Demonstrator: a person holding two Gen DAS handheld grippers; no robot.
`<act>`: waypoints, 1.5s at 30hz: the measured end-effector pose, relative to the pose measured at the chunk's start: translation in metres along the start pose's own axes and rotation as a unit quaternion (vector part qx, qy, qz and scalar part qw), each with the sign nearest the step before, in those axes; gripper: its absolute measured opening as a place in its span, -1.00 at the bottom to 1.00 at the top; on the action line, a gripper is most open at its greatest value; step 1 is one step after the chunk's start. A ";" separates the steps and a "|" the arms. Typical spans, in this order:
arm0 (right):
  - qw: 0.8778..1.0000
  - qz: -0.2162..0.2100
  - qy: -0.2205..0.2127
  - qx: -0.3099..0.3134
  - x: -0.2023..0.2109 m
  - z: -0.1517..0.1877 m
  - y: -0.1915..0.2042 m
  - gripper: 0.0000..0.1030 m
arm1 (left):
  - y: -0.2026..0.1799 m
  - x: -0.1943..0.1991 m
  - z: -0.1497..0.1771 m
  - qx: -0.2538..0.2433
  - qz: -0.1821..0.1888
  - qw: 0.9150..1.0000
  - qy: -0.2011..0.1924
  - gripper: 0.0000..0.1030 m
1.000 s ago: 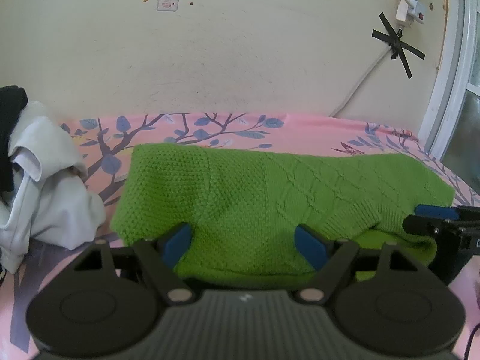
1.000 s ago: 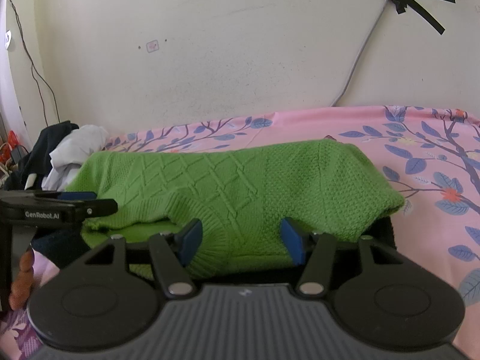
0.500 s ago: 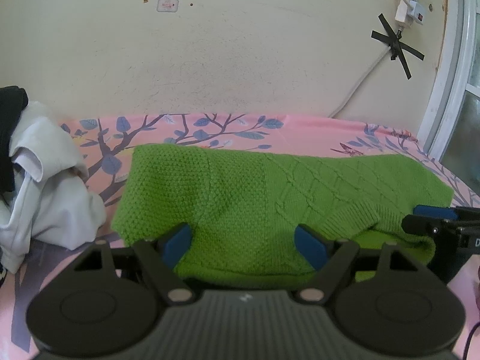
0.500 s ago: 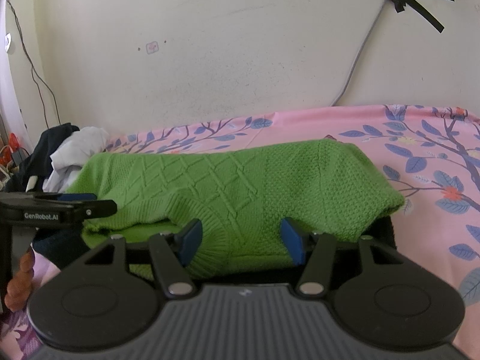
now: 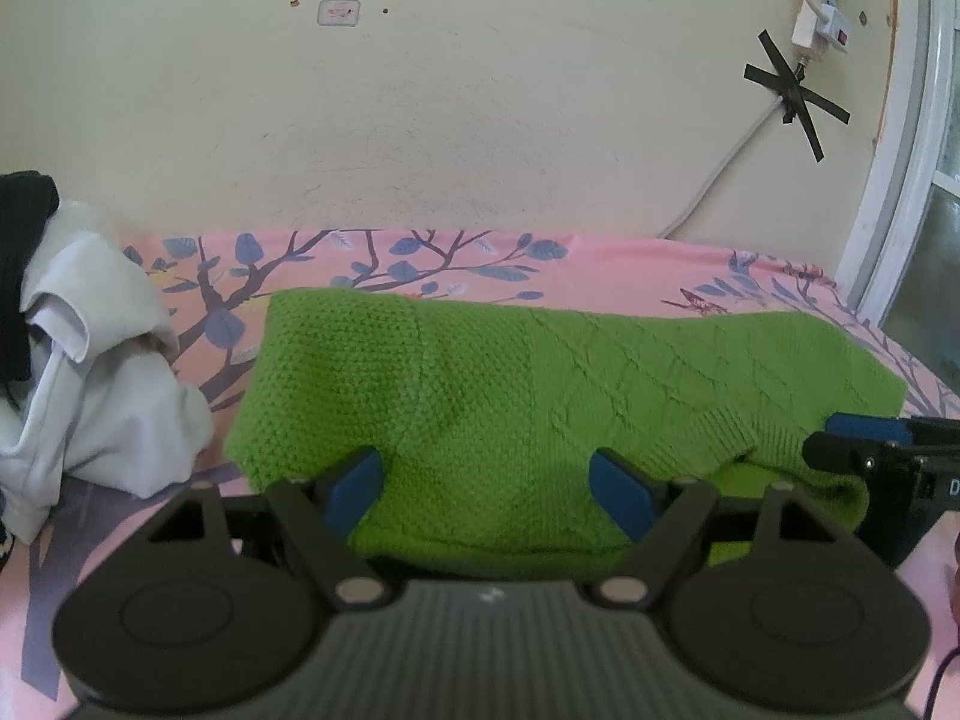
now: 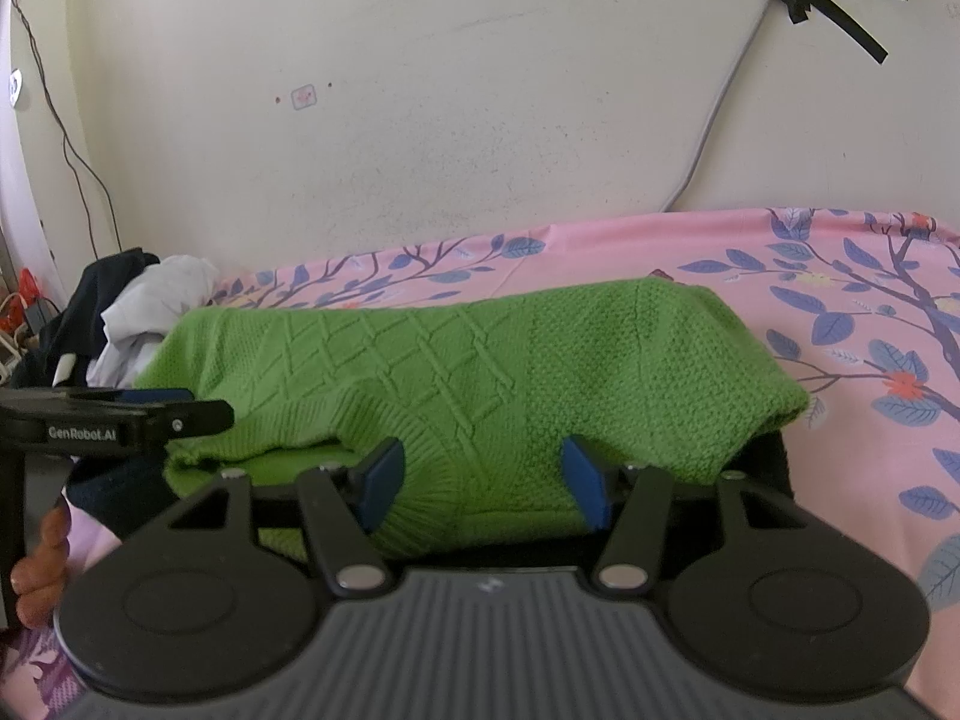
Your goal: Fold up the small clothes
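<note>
1. Wall (image 5: pixel 480 120): cream, behind the bed; a white cable runs down it under crossed strips of black tape (image 5: pixel 792 102).
2. Bed sheet (image 6: pixel 750 276): pink, printed with blue-leaved branches; it carries all the clothes.
3. Green sweater (image 5: pixel 540 396): knitted, part moss stitch, part diamond lattice, lying across the sheet in front of both tongs. Its near edge hangs over the pads of each, so the cloth sits between and partly over them. A ribbed hem (image 6: pixel 432 480) folds down beside the right tongs' left pad, with a flatter green layer showing under it.
4. Clothes heap (image 5: pixel 90 396): white garment with a dark one behind it, on the sheet to the left of the sweater, just beside it.
5. Left tongs (image 5: pixel 486 480): blue pads spread wide, sweater cloth bulging between them. Whether the pads press the knit or merely flank it cannot be told.
6. Right tongs (image 6: pixel 480 477): blue pads set narrower, the sweater's ribbed edge between them. Again, a true grip cannot be told.
7. Hand (image 6: pixel 42 564): fingers on the left tongs' handle, at the lower left of the right wrist view.
</note>
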State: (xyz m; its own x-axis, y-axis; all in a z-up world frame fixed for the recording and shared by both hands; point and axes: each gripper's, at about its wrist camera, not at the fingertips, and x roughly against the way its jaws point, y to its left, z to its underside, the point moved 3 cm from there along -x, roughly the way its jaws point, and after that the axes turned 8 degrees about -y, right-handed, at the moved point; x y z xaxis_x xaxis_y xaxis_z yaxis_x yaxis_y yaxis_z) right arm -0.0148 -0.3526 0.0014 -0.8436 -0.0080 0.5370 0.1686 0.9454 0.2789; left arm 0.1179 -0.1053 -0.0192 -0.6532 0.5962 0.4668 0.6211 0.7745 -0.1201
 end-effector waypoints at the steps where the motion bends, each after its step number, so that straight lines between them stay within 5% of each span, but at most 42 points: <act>1: 1.000 0.000 0.000 0.000 0.000 0.000 0.000 -0.03 | 0.000 0.000 0.000 0.000 0.000 1.000 0.000 0.53; 45: 1.000 0.000 -0.001 -0.002 0.000 0.000 0.000 -0.03 | -0.005 0.000 0.001 -0.011 -0.006 1.000 0.000 0.53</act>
State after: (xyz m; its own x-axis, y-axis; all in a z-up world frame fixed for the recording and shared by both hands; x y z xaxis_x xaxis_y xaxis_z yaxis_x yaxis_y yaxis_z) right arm -0.0153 -0.3524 0.0013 -0.8448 -0.0077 0.5350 0.1704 0.9440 0.2827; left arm 0.1139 -0.1090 -0.0197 -0.6605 0.5864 0.4688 0.6222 0.7771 -0.0953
